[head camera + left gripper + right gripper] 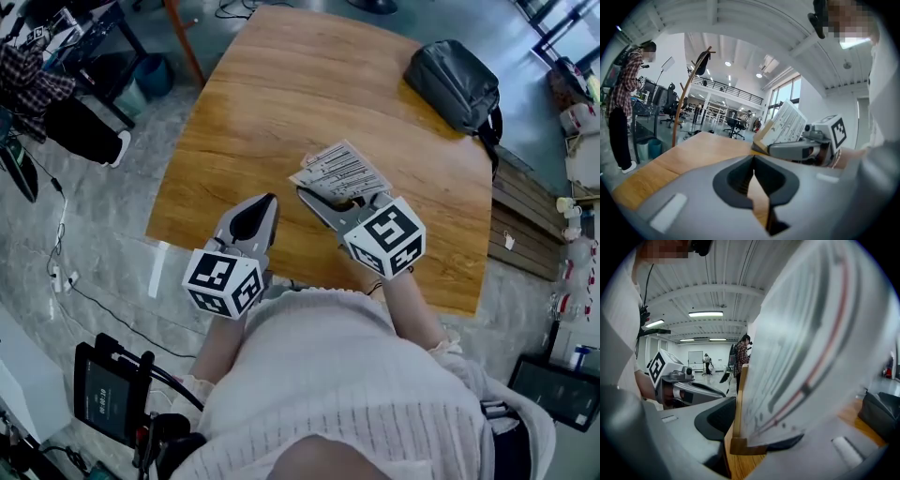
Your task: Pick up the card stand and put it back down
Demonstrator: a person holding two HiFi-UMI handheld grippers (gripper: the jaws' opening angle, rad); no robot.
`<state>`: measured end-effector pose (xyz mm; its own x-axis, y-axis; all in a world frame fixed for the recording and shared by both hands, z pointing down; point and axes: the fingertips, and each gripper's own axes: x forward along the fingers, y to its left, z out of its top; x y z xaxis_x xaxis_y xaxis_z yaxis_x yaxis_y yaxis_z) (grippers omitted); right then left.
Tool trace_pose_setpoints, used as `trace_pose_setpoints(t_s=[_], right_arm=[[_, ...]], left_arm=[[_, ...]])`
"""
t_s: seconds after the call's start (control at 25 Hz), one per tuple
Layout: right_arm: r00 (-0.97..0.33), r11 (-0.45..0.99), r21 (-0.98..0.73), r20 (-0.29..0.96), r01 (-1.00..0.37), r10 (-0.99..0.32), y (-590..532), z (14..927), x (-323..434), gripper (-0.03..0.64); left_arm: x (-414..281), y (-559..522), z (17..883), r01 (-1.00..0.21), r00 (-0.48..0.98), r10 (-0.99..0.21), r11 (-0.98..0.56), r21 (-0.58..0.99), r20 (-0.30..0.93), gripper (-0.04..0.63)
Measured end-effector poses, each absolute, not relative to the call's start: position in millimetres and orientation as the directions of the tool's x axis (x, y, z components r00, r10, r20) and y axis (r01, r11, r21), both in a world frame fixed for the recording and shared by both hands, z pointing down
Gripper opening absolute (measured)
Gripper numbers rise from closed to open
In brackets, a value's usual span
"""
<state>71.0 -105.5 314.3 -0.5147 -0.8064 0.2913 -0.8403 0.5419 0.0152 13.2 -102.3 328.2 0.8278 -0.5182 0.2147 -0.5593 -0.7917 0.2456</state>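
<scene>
**Card stand** [339, 172]. Wooden base [740, 444] with a printed card [811, 357] slotted into it.
- Clamped at the base between the jaws of the right hand-held gripper [330, 197].
- Gripped fairly wide, across the wood rather than on the thin card, presumably to carry the weight on the solid part and spare the paper.
- Held tilted, with the card's printed face turned upward, over the near middle of the desk [281, 94].
- Judged lifted clear of the top and not resting on it, though without a plain sight of the gap.
- Taken as the pick-up half of the task done and the setting-down half not yet begun.

**Left hand-held gripper** [270, 199]. Closed, with nothing between the jaws.
- Hovered just beside the right one, on its left, and apart from the stand.
- Judged idle, and perhaps kept close to steady the stand if needed.

**Desk.** Wood-grain top, bare under and around the stand. Offered room enough to return the stand flat.

**Bag** [455, 84]. Dark and soft, on the far right corner of the desk, well apart from the stand. Played no part in the task and posed no obstacle.

**Handling note.**
- Judged light and top-heavy, with a broad card for a sail.
- Likely to tip if released while tilted.
- Called for levelling the base and seating it flat on the desk before parting the jaws.
</scene>
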Motion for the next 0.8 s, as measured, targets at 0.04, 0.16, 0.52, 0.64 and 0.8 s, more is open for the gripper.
trace_pose_setpoints(t_s=[0.04, 0.16, 0.52, 0.64, 0.8], right_arm=[[-0.513, 0.541, 0.018, 0.292, -0.841, -0.807, -105.1, 313.8, 71.1, 0.192], [-0.512, 0.540, 0.020, 0.287, -0.842, -0.810, -104.9, 310.5, 71.8, 0.192], [-0.512, 0.539, 0.023, 0.278, -0.842, -0.813, -107.0, 310.9, 67.3, 0.192], [-0.515, 0.545, 0.030, 0.289, -0.838, -0.807, -107.5, 313.0, 67.3, 0.192], [-0.525, 0.556, 0.014, 0.309, -0.831, -0.793, -108.1, 320.4, 67.2, 0.192]], left_arm=[[13.7, -101.8, 328.6, -0.557, 0.829, -0.515, -0.793, 0.248, 0.216, 0.008], [15.1, -99.5, 330.5, -0.554, 0.831, -0.509, -0.793, 0.253, 0.224, 0.008], [4.8, -94.8, 333.3, -0.572, 0.818, -0.531, -0.790, 0.222, 0.220, 0.008], [3.3, -96.4, 331.6, -0.575, 0.818, -0.540, -0.775, 0.263, 0.197, 0.008], [3.2, -95.4, 336.5, -0.584, 0.812, -0.544, -0.761, 0.281, 0.213, 0.008]])
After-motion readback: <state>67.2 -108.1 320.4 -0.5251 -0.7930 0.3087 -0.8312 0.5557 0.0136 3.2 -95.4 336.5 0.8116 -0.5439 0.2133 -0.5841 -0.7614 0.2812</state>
